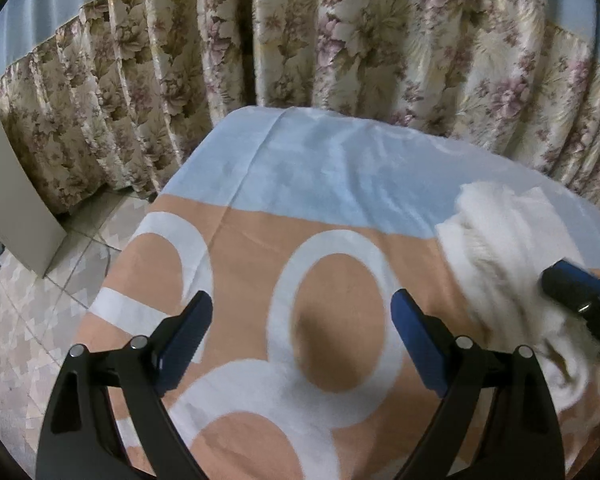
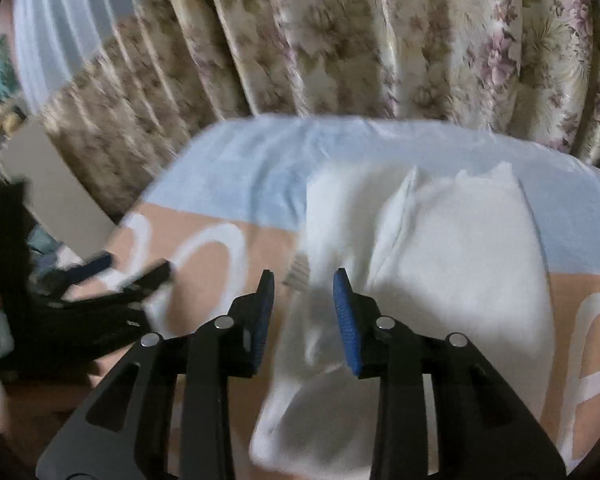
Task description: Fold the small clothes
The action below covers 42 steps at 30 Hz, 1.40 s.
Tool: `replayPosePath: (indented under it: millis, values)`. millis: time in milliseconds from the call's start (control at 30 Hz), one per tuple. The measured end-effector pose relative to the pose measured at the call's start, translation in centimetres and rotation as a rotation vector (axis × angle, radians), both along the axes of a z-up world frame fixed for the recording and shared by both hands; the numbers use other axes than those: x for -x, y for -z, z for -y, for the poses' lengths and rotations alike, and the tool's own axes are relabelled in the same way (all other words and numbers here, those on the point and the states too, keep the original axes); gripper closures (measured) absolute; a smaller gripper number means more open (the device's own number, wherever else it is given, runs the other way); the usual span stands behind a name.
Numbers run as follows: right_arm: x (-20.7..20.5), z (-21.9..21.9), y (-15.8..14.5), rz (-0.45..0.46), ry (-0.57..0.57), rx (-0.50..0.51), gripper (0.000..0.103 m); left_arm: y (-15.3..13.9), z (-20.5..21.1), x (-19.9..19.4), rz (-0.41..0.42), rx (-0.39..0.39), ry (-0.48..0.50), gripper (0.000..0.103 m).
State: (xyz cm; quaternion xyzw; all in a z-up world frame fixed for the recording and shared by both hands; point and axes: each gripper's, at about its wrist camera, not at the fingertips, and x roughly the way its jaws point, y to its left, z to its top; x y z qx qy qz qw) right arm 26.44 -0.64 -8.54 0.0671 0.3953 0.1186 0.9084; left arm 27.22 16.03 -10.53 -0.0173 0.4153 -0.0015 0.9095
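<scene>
A small white garment point(image 2: 452, 264) lies on the bench, which is draped in a cloth point(image 1: 340, 184) of pale blue and peach with big white rings. It sits toward the right side, straddling the line where blue meets peach, with floral curtains point(image 1: 340, 40) hanging close behind. It looks partly folded: a thicker, squared pad at the far end with a loose flap trailing toward the near edge.

The right tongs point(image 2: 304, 312) hover low over that trailing flap, parted with white fabric showing in the gap, not pinching it as far as I can see. The left tongs point(image 1: 302, 344) are spread wide over bare cloth, well apart from the garment and holding nothing.

The piece looks light, soft and limp, probably a knit that will sag and slide on itself when lifted. I would take it by an edge or corner of the loose flap, pinching through both layers, since a grab in the middle would only bunch it.
</scene>
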Motion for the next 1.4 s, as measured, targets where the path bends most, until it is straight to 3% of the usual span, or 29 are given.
replayPosePath:
  millis: [167,267,367,567,633,700,767,867,1033,1200,1267,1333,1367,1400]
  values:
    - [3.3,5.2,-4.4,0.105,0.04,-0.019,0.066,-2.2,3.0,2.4,0.036,0.084,0.063,0.012]
    - [4.8,8.2,-5.0,0.136,0.073,0.035,0.051,-3.2,5.9,4.1,0.057,0.122,0.129,0.012]
    - [6.6,11.8,-3.7,0.125,0.118,0.084,0.043,-3.3,9.4,5.4,0.058,0.135,0.208,0.012]
    - [9.4,16.0,0.8,0.031,0.165,0.051,0.032,-1.3,14.1,5.8,0.033,0.116,0.277,0.013]
    - [10.2,16.6,2.0,0.005,0.168,0.03,0.03,-0.7,14.6,5.5,0.017,0.123,0.269,0.03]
    - [10.9,16.6,3.1,-0.015,0.158,0.015,0.028,-0.2,14.9,5.2,0.005,0.134,0.271,0.064]
    - [11.5,16.4,3.8,-0.028,0.143,0.012,0.027,0.2,15.0,5.1,-0.004,0.136,0.266,0.082]
    - [11.7,15.9,4.1,-0.031,0.116,0.006,0.026,0.4,14.5,6.0,0.011,0.167,0.245,0.088]
    - [11.2,15.0,4.3,-0.024,0.066,0.017,0.025,0.7,12.9,8.1,0.003,0.232,0.177,0.089]
    - [10.5,15.3,5.4,-0.059,0.068,-0.014,0.023,3.7,12.1,8.8,-0.07,0.215,0.153,0.087]
    - [10.3,15.1,6.3,-0.092,0.064,0.011,0.022,4.3,11.7,9.0,-0.055,0.222,0.155,0.086]
    - [10.3,15.0,7.4,-0.126,0.047,0.044,0.022,4.4,11.5,9.0,-0.053,0.243,0.174,0.079]
    - [10.6,15.0,7.6,-0.122,0.04,0.062,0.022,4.4,11.4,9.0,-0.06,0.254,0.18,0.071]
    - [10.8,15.1,7.6,-0.12,0.039,0.07,0.022,4.0,11.2,9.0,-0.063,0.259,0.18,0.056]
